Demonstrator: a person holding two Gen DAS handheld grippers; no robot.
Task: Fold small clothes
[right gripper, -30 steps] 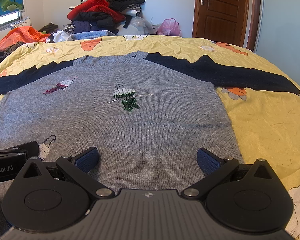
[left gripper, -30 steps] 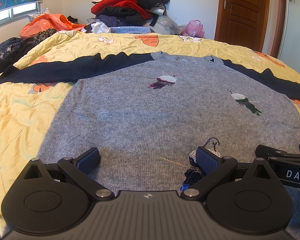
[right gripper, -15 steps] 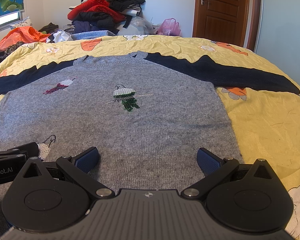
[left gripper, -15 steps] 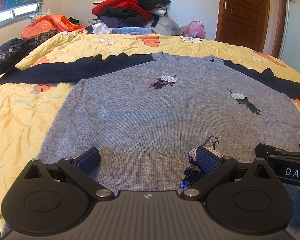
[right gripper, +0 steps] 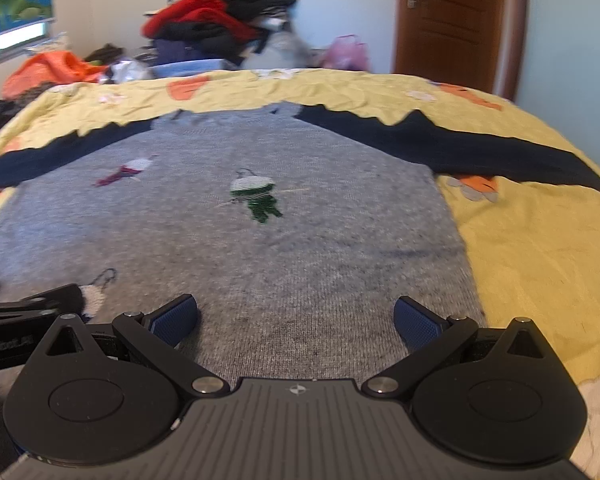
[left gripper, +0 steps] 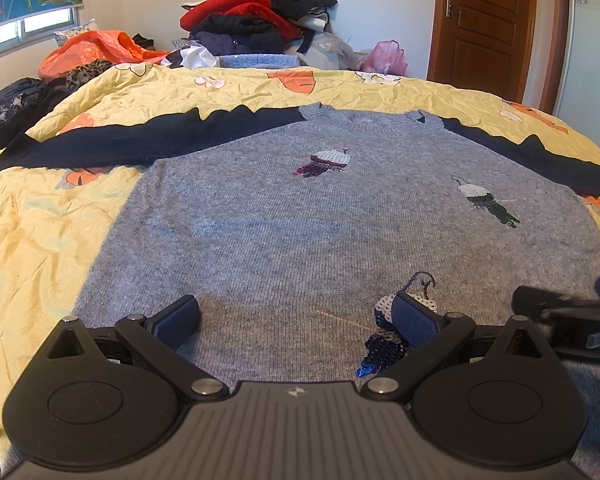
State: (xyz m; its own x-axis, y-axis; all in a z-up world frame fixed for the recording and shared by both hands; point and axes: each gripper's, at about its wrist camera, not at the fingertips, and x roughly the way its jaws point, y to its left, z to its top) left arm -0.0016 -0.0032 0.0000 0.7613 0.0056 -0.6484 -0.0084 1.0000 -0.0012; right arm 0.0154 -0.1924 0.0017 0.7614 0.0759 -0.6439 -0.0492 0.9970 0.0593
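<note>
A grey knit sweater with dark navy sleeves lies flat and spread out on the bed, sequin bird patches on its front. My left gripper stands open over the sweater's lower hem, left of centre, its right finger by a sequin patch. In the right wrist view the same sweater fills the middle, and my right gripper hovers open over the hem's right part. Nothing sits between either pair of fingers. Each gripper's side shows at the other view's edge.
A yellow bedspread with orange flowers covers the bed. A heap of clothes rises behind the bed's far edge, an orange bag to its left. A brown door stands at the back right.
The left view holds almost steady, edging slightly forward. The right wrist view has become blurred and shifted, so the right gripper is moving. Both grippers stay open.
</note>
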